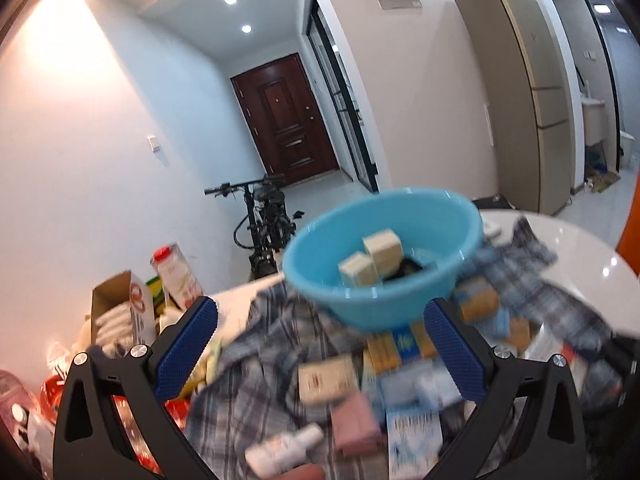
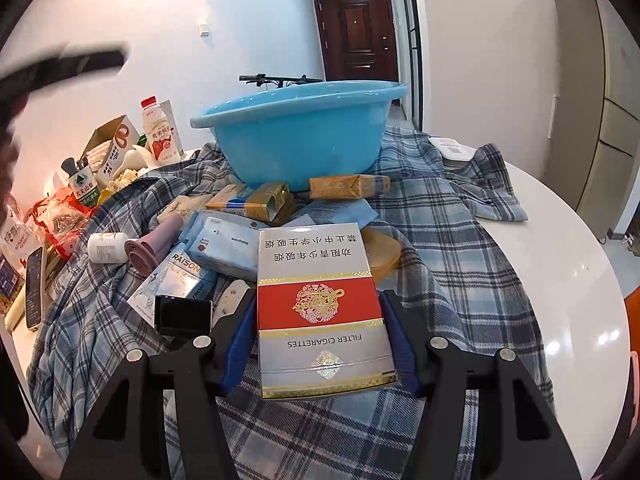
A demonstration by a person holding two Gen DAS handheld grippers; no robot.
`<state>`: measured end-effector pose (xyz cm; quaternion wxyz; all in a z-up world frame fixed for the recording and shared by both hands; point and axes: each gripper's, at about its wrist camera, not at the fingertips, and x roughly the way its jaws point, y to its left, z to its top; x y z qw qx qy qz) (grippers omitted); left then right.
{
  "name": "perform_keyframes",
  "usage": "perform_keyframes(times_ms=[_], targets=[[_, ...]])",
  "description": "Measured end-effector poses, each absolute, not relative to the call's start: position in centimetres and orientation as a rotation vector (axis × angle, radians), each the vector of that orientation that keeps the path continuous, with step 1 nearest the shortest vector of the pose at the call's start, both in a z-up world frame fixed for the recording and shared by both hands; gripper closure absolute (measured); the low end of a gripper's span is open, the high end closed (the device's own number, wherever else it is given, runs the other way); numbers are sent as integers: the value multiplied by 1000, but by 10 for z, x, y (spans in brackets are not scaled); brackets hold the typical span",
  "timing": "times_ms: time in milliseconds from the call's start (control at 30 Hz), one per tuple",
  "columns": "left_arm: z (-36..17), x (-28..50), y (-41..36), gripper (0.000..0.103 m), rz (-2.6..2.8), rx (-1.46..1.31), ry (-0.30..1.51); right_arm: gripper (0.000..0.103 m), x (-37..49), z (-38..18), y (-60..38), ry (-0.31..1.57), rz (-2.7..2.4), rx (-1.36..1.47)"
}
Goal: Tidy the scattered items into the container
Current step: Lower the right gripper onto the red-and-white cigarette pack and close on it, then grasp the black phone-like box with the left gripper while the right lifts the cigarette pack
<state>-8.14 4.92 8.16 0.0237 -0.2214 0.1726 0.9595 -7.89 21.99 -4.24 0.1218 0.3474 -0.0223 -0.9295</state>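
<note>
A blue plastic basin (image 2: 296, 136) stands on a plaid cloth (image 2: 432, 216) on the white round table; in the left wrist view the basin (image 1: 380, 304) holds two beige boxes (image 1: 372, 260) and a dark item. My right gripper (image 2: 318, 312) is shut on a red, white and gold cigarette carton (image 2: 320, 304), lifted a little off the cloth. My left gripper (image 1: 320, 344) hangs open above the blurred heap of boxes (image 1: 400, 352), nothing between its fingers. Scattered boxes (image 2: 224, 248), a white bottle (image 2: 106, 247) and a mauve roll (image 2: 154, 246) lie on the cloth.
At the table's left edge stand a milk bottle (image 2: 160, 136), an open cardboard box (image 2: 110, 144), snack packets (image 2: 56, 216) and a remote (image 2: 34, 284). A bicycle (image 1: 264, 220) leans beyond the table. A blurred dark shape (image 2: 64, 66) crosses the upper left of the right wrist view.
</note>
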Motion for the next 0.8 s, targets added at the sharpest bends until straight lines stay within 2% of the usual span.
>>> perform_keyframes(times_ms=[233, 433, 800], targets=[[26, -55, 61, 0, 2871, -793, 558, 41, -68, -46, 228, -74, -2747, 1020], [-17, -57, 71, 0, 2773, -908, 476, 41, -62, -51, 240, -93, -2773, 1045], [-49, -71, 73, 1, 2659, -1050, 309, 41, -60, -54, 247, -102, -2780, 1055]])
